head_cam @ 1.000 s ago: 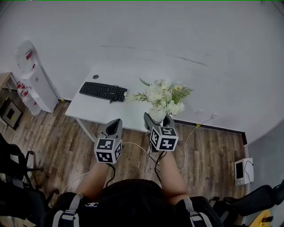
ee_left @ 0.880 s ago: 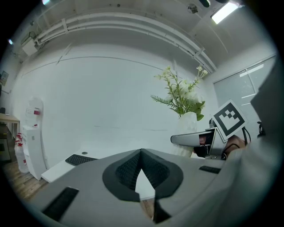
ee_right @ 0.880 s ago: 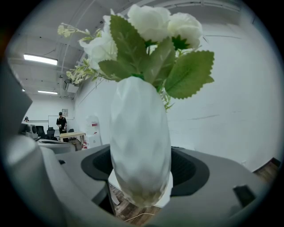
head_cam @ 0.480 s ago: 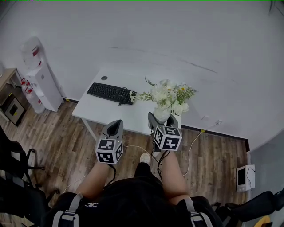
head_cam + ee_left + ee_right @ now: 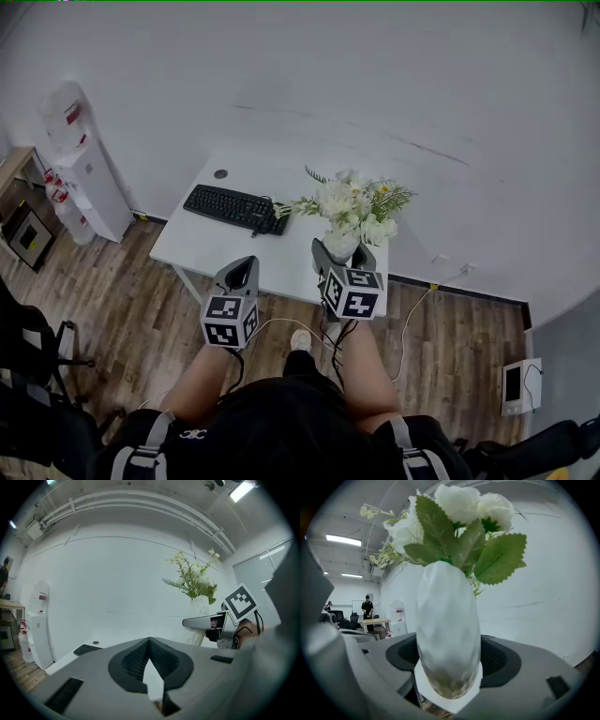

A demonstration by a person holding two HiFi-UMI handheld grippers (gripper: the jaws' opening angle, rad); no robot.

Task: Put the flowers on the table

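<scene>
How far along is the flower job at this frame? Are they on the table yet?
Done: the vase of flowers has been picked up and is clamped between the right gripper's jaws. In hand: it hangs upright near the front edge of the white table, with wood floor showing under its base, so it is not yet set down. Left: lower it onto the tabletop and release. The left gripper is shut and empty.

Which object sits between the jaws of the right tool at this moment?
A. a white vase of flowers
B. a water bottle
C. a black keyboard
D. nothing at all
A: in the right gripper view the white vase stands clamped between the jaws of the right tool, with the flowers rising out of its top.
</scene>
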